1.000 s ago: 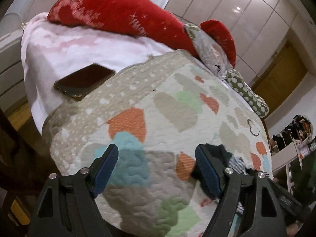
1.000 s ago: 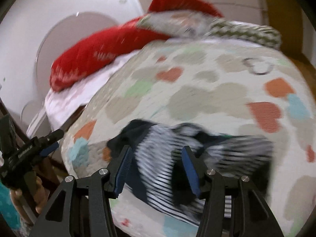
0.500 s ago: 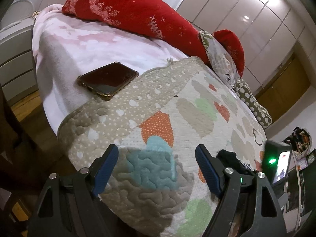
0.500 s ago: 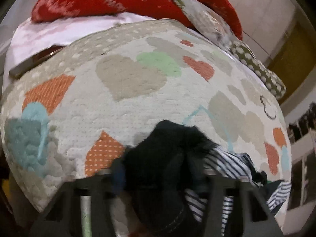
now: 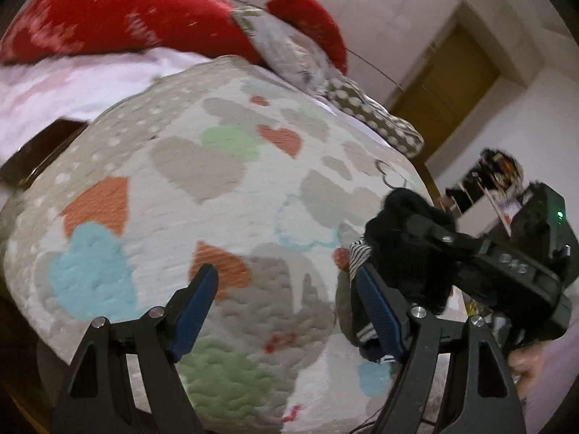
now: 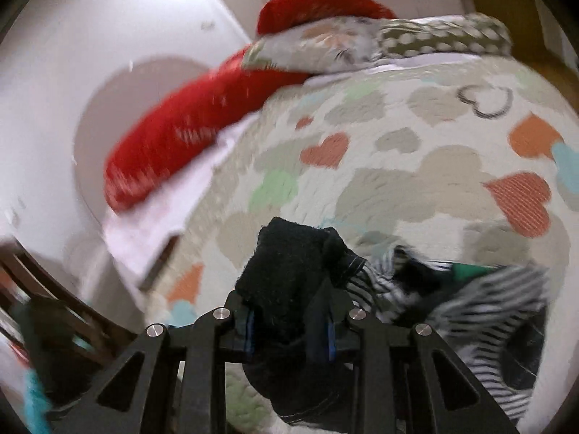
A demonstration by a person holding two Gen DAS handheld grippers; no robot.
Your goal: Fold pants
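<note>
Your right gripper (image 6: 287,325) is clamped on a thick black fuzzy fold of the pants (image 6: 286,275). The fabric bunches up between the blue pads and hangs below the jaws. The rest of the garment, black with black-and-white striped panels (image 6: 481,311) and a bit of green, trails off to the right in a crumpled heap on the quilt (image 6: 416,166). That view is motion-blurred, so seam detail is unreadable.

Your left gripper (image 5: 286,307) has its jaws wide apart with nothing between them, hovering over the quilt near the bed's near edge. In the left view the right gripper (image 5: 405,249) sits just beside your left one's right finger (image 5: 380,311), with the black bundle (image 5: 401,224) pinched at its tip.

Open room: the quilt's middle and far side, bare heart-patterned surface, lumpy stitched texture, rounded drop-off at the near edge. At the quilt's left edge a dark flat phone (image 5: 39,152) lies on the pink-white blanket (image 5: 72,90), partly under the quilt's border. The head of the bed is blocked by a long red cushion (image 5: 126,21), a grey floral pillow (image 5: 289,54) and a dotted olive pillow (image 5: 369,115). Dark wooden furniture (image 6: 68,289) stands beyond the left side of the bed, low in the right view.
</note>
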